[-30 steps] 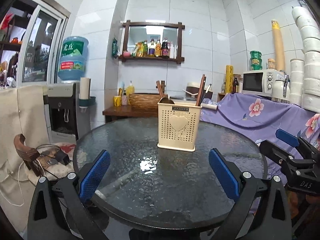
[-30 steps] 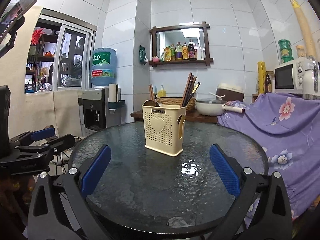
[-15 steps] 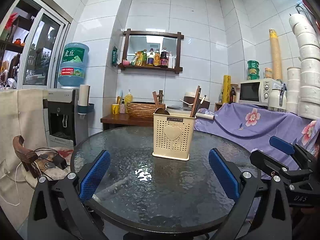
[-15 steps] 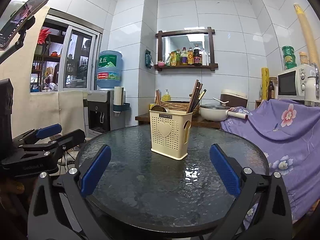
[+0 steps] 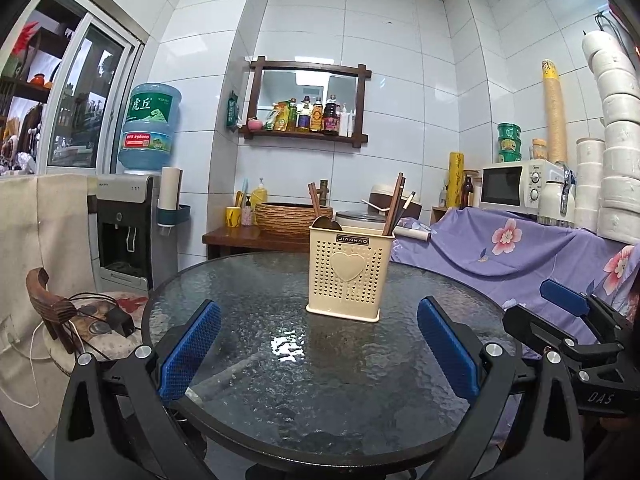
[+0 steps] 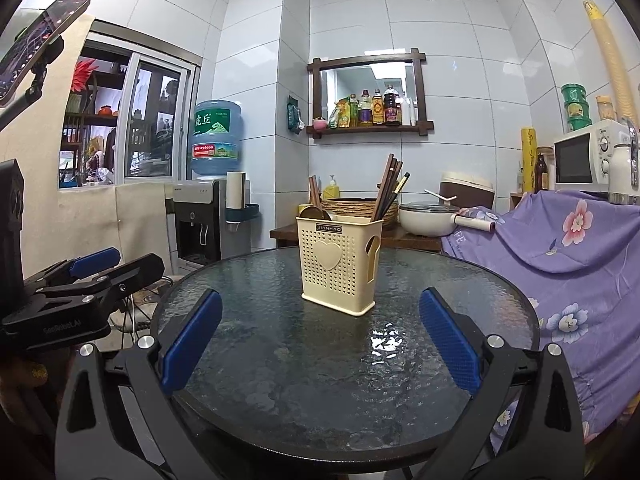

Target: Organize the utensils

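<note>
The round table (image 5: pixel 248 344) is dark textured glass, rippled and glossy, glare bouncing right off it. The utensil holder (image 5: pixel 347 275) looks like matt cream plastic punched full of tiny holes, with dark wooden chopsticks (image 5: pixel 394 205) sticking out. Gripper pads (image 5: pixel 189 350) are knurled blue rubbery stuff on matt black arms, and far right there's soft purple floral cloth (image 5: pixel 520 256).

The round, dark textured-glass table (image 5: pixel 256 392) bore one item: a cream perforated utensil holder (image 5: pixel 347 276), standing upright near its centre.

The holder (image 5: pixel 347 273) hides the lower ends of the chopsticks (image 5: pixel 393 209) and spoon (image 5: pixel 325 222)
</note>
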### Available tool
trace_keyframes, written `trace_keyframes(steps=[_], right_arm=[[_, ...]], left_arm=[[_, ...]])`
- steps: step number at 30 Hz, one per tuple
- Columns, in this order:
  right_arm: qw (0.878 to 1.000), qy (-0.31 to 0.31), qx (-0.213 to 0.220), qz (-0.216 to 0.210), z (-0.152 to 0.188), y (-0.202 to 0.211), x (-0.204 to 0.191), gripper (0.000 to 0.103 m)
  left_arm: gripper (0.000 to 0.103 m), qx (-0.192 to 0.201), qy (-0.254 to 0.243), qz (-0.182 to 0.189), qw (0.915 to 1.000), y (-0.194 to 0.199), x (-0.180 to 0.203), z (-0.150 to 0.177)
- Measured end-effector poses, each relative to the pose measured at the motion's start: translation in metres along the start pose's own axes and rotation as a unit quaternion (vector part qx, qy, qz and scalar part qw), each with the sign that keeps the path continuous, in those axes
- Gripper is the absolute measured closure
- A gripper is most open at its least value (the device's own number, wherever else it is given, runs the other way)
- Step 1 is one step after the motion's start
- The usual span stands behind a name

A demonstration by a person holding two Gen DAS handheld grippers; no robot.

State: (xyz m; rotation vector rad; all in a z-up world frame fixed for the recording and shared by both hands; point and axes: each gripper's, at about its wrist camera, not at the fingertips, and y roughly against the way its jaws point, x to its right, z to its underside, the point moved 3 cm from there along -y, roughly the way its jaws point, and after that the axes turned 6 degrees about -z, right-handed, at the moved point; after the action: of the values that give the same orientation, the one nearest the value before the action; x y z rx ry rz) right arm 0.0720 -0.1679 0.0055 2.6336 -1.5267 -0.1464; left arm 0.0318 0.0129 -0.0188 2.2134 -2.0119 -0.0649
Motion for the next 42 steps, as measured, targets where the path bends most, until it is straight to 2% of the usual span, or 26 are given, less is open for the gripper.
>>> trace_keyframes(steps=[12,42], right_arm=[[1.0,-0.006,-0.003,-0.001,0.0006,-0.0008,0.0024,0.006],[1.0,-0.02,-0.011,-0.003,0.0044,-0.0042,0.006,0.006]], left_arm=[[0.006,0.0,0.01,0.001,0.9999,0.0011,-0.0015,-0.0014],[0.006,0.0,-0.008,-0.004,1.0,0.0021,0.004,-0.0033]])
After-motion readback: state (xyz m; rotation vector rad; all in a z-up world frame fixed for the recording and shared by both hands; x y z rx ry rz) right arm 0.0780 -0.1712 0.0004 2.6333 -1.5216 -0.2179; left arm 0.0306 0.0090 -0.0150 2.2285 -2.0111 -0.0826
